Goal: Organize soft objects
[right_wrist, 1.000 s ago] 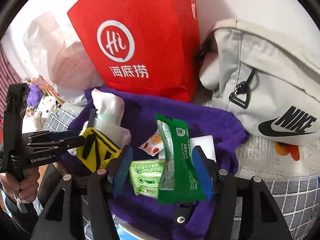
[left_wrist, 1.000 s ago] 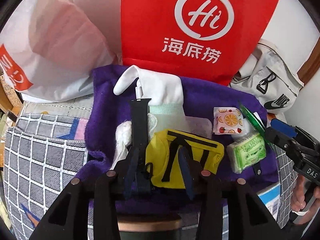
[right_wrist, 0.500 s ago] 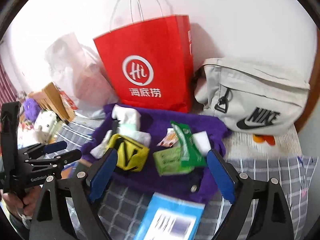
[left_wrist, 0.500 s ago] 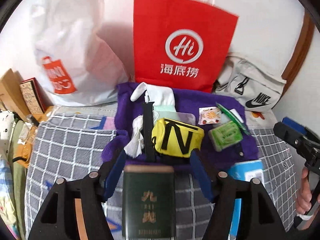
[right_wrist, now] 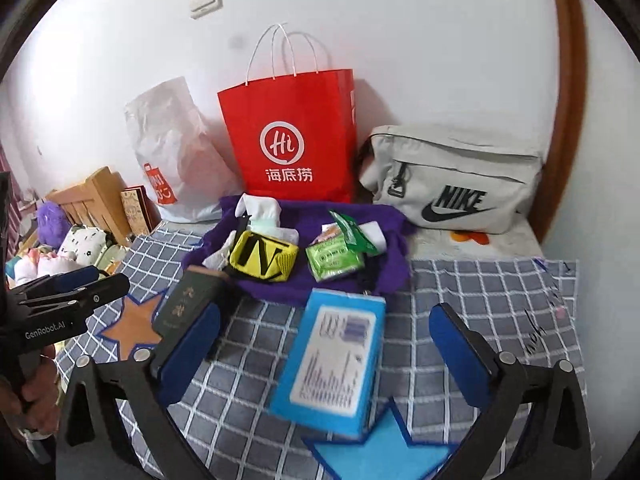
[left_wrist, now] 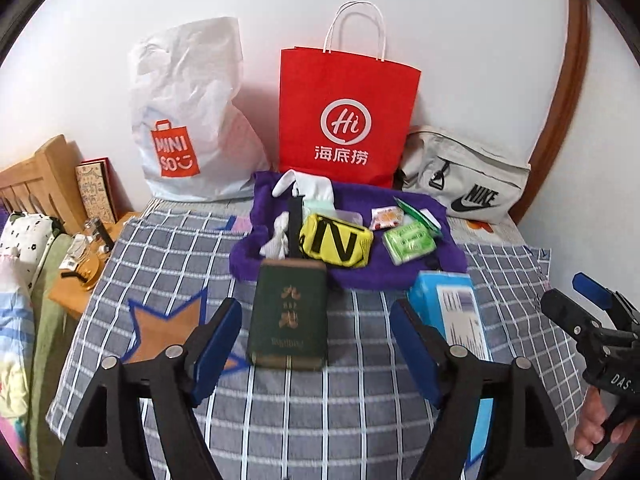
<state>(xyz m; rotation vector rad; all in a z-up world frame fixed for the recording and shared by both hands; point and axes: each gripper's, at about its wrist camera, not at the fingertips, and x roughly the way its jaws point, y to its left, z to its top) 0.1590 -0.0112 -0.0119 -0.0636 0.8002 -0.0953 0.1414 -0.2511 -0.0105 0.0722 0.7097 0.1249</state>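
Both claws, left claw (left_wrist: 316,344) and right claw (right_wrist: 324,344), are spread wide and empty. The soft yellow fabric pouch (left_wrist: 337,240) rests on the purple towel (left_wrist: 400,272) against neighbouring packets; a careless grasp may drag those along.

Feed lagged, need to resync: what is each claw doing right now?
Left claw: open, holding nothing, dark green box lying between its fingers.
Right claw: open, holding nothing, above the blue box.
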